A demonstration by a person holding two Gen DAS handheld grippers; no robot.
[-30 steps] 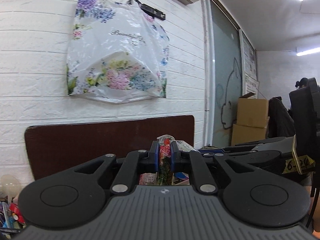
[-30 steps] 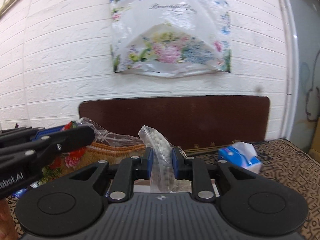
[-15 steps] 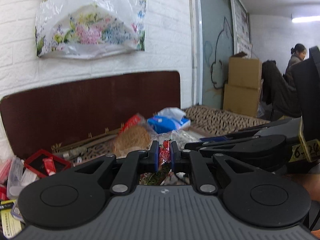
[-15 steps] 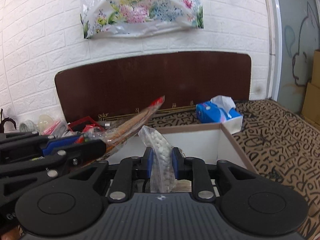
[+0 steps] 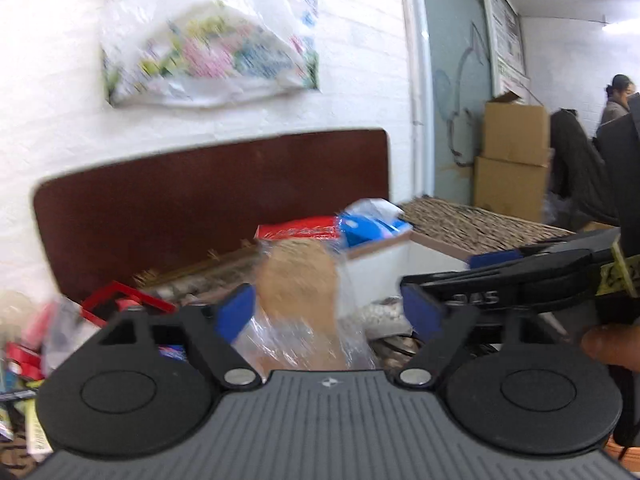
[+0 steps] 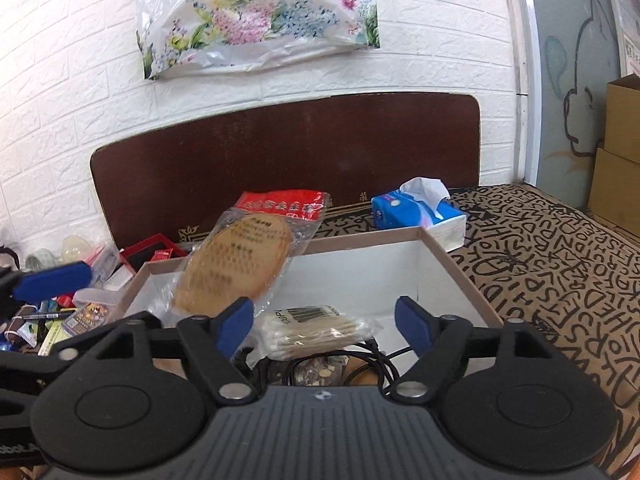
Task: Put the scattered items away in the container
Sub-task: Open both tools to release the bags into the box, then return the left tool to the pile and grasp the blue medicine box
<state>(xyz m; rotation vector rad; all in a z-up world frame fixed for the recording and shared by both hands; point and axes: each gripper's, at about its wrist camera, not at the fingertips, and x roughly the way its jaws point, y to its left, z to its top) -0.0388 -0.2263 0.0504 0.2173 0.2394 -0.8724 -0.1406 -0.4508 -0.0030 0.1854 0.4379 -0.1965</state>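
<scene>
My left gripper [image 5: 328, 312] is over the white cardboard box [image 6: 452, 268], its jaws opening. A clear packet with a round tan cracker [image 5: 298, 280] hangs blurred between its blue pads, which do not press on it. In the right wrist view the same cracker packet [image 6: 236, 264] is tilted above the box's left rim. My right gripper [image 6: 325, 322] is also over the box with its jaws opening and nothing between its fingers. A bag of cotton swabs [image 6: 316, 330] and black cable lie in the box. A bag of white pellets [image 5: 380, 314] lies low in the box.
A blue tissue pack [image 6: 416, 212] stands behind the box. Left of the box are a red case [image 6: 154, 250] and several scattered small items [image 6: 60, 320]. A patterned cloth [image 6: 560, 260] covers the surface to the right. Cardboard boxes [image 5: 512, 160] and a person [image 5: 616, 100] are far right.
Both grippers sank toward the box and went from shut to open. The left let go of the cracker packet; the right let go of the white pellet bag, which dropped out of its jaws.
</scene>
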